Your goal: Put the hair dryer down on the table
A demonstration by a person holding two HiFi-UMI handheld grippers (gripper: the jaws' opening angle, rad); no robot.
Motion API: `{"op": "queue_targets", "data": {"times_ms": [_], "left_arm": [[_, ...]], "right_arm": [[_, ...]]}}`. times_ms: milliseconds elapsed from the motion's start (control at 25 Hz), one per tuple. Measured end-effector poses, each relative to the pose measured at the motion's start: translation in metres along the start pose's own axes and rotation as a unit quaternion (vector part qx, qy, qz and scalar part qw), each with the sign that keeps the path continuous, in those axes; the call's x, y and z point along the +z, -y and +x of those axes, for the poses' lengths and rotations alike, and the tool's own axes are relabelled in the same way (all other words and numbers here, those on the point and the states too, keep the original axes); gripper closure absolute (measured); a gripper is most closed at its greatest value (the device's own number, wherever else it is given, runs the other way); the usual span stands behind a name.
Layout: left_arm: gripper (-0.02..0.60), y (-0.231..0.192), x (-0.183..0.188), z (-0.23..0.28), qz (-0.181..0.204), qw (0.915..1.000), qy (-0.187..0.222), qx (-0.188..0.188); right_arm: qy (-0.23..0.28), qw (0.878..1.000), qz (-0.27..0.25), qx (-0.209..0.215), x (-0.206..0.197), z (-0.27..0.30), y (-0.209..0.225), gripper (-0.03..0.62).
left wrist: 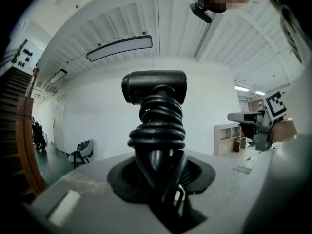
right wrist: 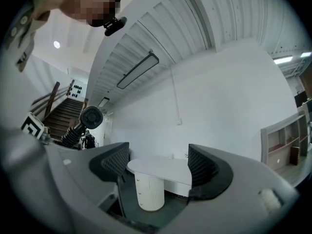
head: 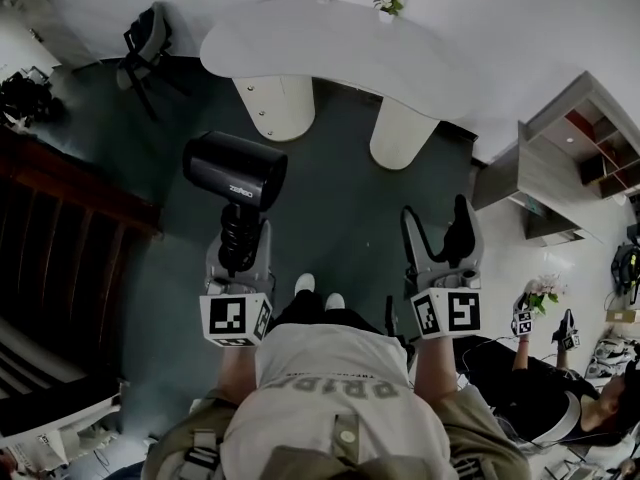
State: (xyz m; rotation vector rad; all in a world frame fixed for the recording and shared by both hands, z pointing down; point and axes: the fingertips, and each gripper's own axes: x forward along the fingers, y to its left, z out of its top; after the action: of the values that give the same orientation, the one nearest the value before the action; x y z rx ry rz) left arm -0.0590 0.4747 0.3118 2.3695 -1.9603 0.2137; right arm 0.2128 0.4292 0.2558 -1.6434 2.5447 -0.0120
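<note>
A black hair dryer (head: pixel 236 169) stands upright in my left gripper (head: pixel 240 253), which is shut on its handle; the cord is wound in coils round that handle (left wrist: pixel 157 130). Its barrel (left wrist: pixel 154 87) points sideways above the jaws. My right gripper (head: pixel 441 238) is open beside it on the right, with nothing between its ribbed pads (right wrist: pixel 116 161). Both grippers hang over the dark floor, short of the white table (head: pixel 330 53), which lies ahead. Seen between the right jaws, the table (right wrist: pixel 161 172) stands on round white legs.
A black chair (head: pixel 147 40) stands left of the table, a small plant (head: pixel 388 5) sits at the table's far edge. Wooden stairs (head: pixel 60 238) run along the left. Open shelves (head: pixel 575 158) stand at right, and a seated person (head: pixel 555 393) is at lower right.
</note>
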Motion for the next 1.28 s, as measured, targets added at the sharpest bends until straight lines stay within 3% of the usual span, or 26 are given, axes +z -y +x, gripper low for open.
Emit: {"op": "queue_targets", "data": {"times_ms": [360,720,960,1160,1280], "left_arm": [[0.436,-0.021,0.004,0.038,0.011,0.9999,-0.005,-0.007],[0.436,-0.065,0.033,0.104,0.018,0.9994,0.018,-0.022],[0.436,-0.104,0.037,0.135,0.027,0.9983,0.033,-0.040],[0.436,-0.129,0.057,0.186,0.028,0.9974,0.025,-0.061],[0.436,-0.135,0.050,0.195,0.030,0.9968,0.026,-0.069]], "right_arm": [[-0.011,1.000,0.013,-0.015,-0.017,0.038,0.009,0.226],[0.009,0.999,-0.001,-0.031,0.000,0.106,0.010,0.226],[0.023,0.998,-0.016,-0.053,0.002,0.143,-0.004,0.226],[0.008,0.997,-0.016,-0.073,0.008,0.189,0.003,0.226],[0.004,0.996,-0.021,-0.083,0.000,0.191,0.002,0.226]]}}
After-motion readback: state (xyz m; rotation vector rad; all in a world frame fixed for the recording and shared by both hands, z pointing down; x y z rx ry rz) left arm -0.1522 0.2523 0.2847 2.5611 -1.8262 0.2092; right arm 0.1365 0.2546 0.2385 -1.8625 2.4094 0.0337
